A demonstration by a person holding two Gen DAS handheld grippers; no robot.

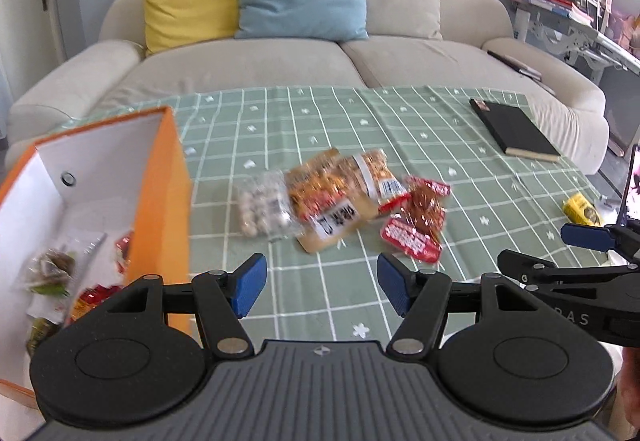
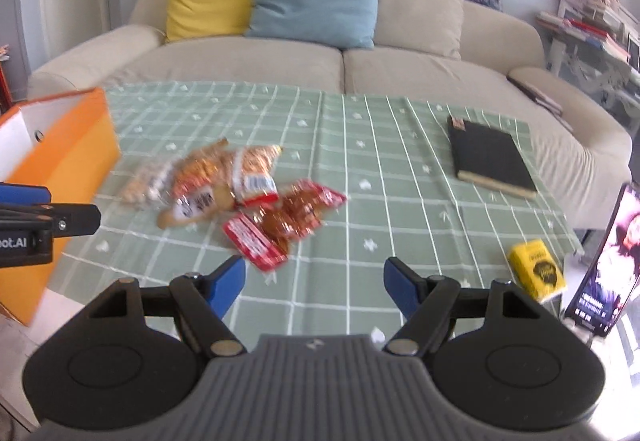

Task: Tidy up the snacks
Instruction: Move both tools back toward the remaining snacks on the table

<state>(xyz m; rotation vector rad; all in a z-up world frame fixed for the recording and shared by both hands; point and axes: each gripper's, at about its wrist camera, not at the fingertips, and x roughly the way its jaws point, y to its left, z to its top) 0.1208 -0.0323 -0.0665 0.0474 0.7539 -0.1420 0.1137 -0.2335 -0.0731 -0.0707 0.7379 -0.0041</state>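
Observation:
A pile of snack packets lies mid-table on the green checked cloth [image 1: 460, 145]: a clear bag of pale balls [image 1: 262, 207], an orange-brown packet [image 1: 336, 193] and a red packet [image 1: 420, 225]. The pile also shows in the right wrist view [image 2: 224, 181], with the red packet [image 2: 280, 225] nearest. An orange box [image 1: 160, 201] with a white inside stands at the left and holds several snacks [image 1: 52, 269]. My left gripper [image 1: 322, 287] is open and empty, just short of the pile, beside the box. My right gripper [image 2: 314, 287] is open and empty, near the red packet.
A black book [image 1: 514, 131] lies at the far right of the table. A small yellow packet [image 2: 538, 275] and a propped phone [image 2: 604, 261] sit at the right edge. A beige sofa [image 1: 280, 61] with cushions stands behind the table.

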